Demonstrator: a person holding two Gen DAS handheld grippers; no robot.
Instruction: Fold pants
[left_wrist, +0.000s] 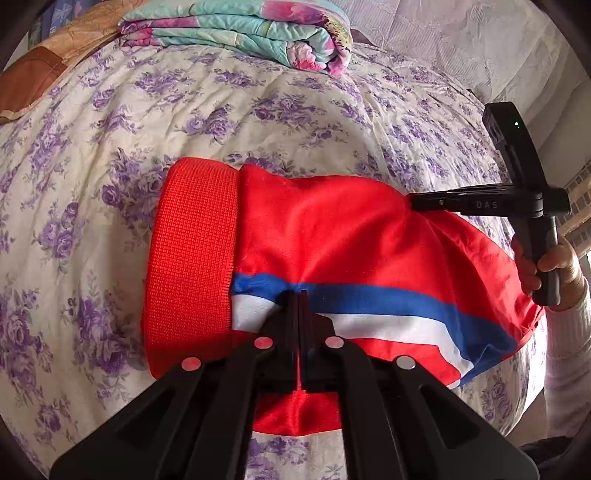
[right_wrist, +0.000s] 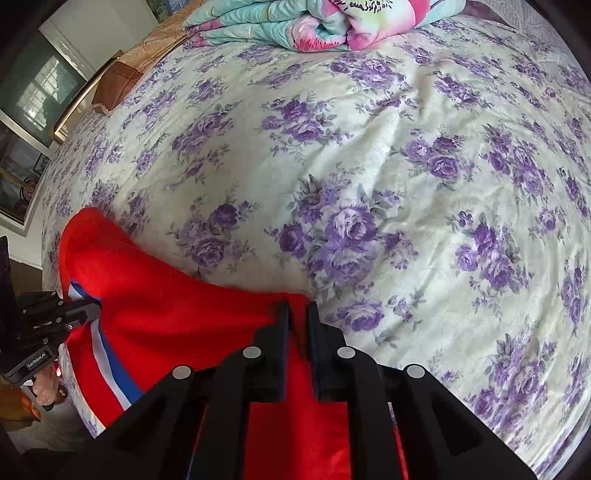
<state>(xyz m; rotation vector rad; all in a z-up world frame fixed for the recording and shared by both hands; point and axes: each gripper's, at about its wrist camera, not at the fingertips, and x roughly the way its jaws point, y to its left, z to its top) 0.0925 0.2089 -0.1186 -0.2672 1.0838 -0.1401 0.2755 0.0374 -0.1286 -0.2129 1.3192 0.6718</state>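
Observation:
The red pants (left_wrist: 317, 236) with a blue and white side stripe and a ribbed red waistband (left_wrist: 192, 266) hang stretched above the bed between my two grippers. My left gripper (left_wrist: 298, 295) is shut on the pants at the stripe near the waistband. My right gripper (left_wrist: 415, 202) is shut on the far red edge, a hand holding its handle. In the right wrist view the right gripper (right_wrist: 297, 308) pinches the red pants (right_wrist: 159, 306), and the left gripper (right_wrist: 94, 308) holds the striped edge at the left.
A bed with a cream sheet printed with purple flowers (right_wrist: 369, 166) lies under the pants. A folded turquoise and pink quilt (left_wrist: 251, 33) lies at the far end. An orange-brown pillow (left_wrist: 40, 70) lies far left. A window (right_wrist: 40, 88) is at the left.

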